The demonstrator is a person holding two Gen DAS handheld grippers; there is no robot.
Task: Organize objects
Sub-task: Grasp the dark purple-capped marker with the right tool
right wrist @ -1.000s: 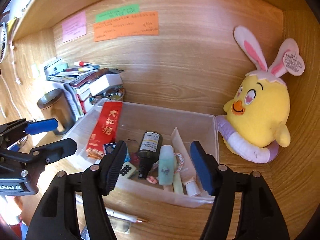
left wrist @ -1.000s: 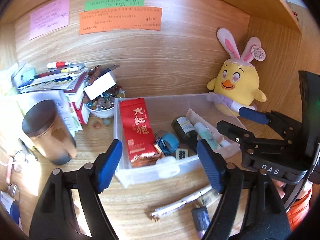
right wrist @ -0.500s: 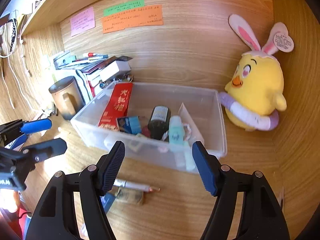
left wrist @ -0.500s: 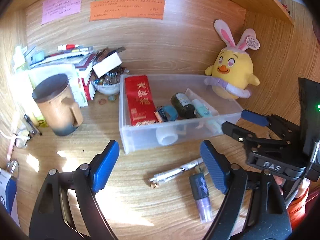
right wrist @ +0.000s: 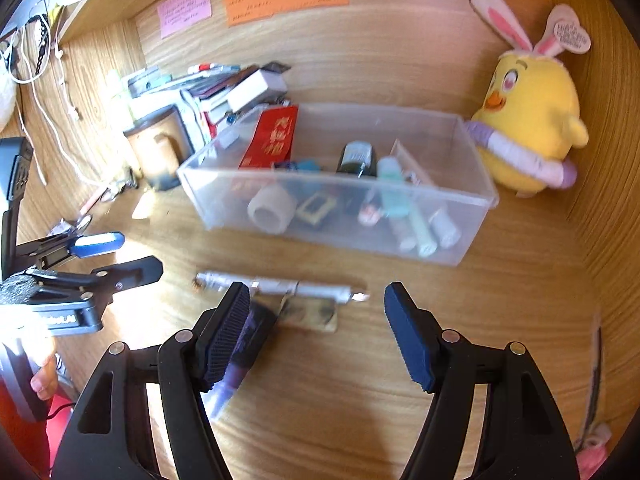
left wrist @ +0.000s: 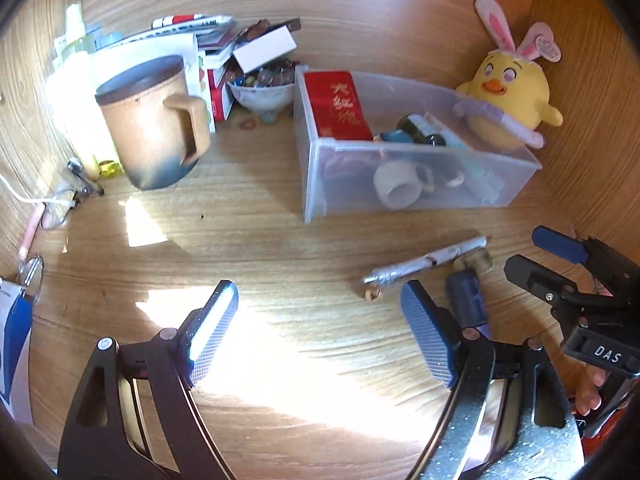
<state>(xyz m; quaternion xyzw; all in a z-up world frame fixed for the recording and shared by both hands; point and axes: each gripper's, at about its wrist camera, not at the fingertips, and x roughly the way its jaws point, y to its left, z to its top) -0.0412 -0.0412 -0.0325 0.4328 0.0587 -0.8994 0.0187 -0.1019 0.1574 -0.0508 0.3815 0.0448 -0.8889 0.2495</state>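
Right wrist view shows the right gripper (right wrist: 316, 336) with its fingers spread wide and holding nothing, above a silver pen (right wrist: 276, 286) that lies on the wooden bench (right wrist: 500, 320) in front of the clear box (right wrist: 332, 236). A purple bottle (right wrist: 244, 352) lies just beside the pen, partly behind the left finger. The left gripper (left wrist: 320, 332) hovers over bare bench, its fingers also spread and empty. A brown mug (left wrist: 154, 120) stands left of the box, a yellow plush chick (left wrist: 510, 92) to its right.

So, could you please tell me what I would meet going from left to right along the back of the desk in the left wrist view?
Brown mug → bowl of beads → clear plastic bin → yellow chick plush.
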